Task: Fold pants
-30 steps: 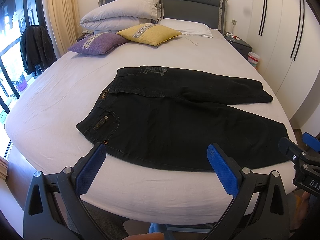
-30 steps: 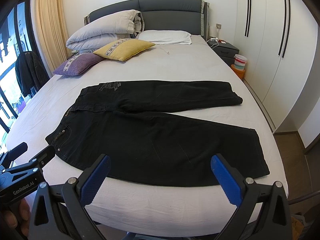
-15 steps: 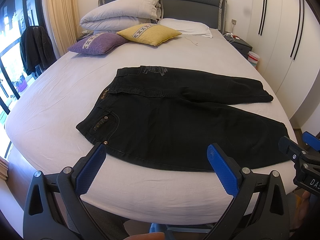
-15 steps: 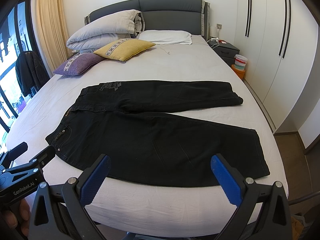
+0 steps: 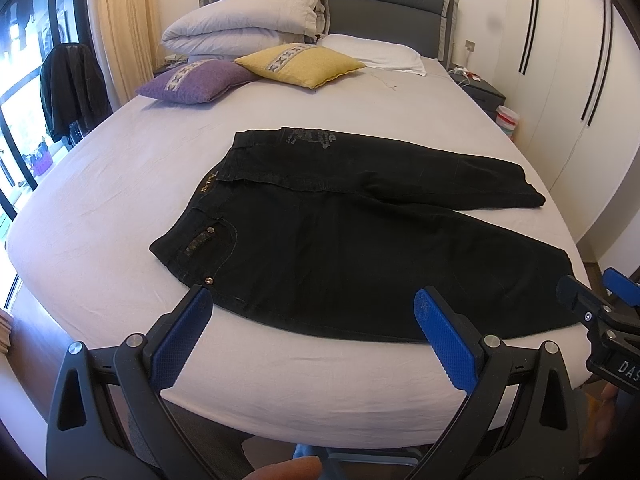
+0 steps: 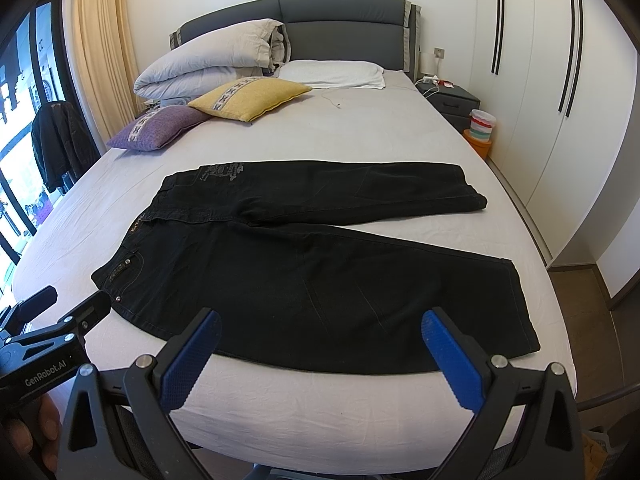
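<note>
Black denim pants [image 5: 360,240] lie flat on the bed [image 5: 120,200], waist left, legs splayed right, near hem at the mattress edge. Left gripper [image 5: 308,304] and right gripper [image 6: 320,328] both wide, short of the fabric. Only the right view shows an orange bin [image 6: 478,146].

"GenRobot.AI" stands in white on the black body of the left gripper [image 6: 52,316], and the cut-off letters "DAS" on the black right gripper [image 5: 592,292].
</note>
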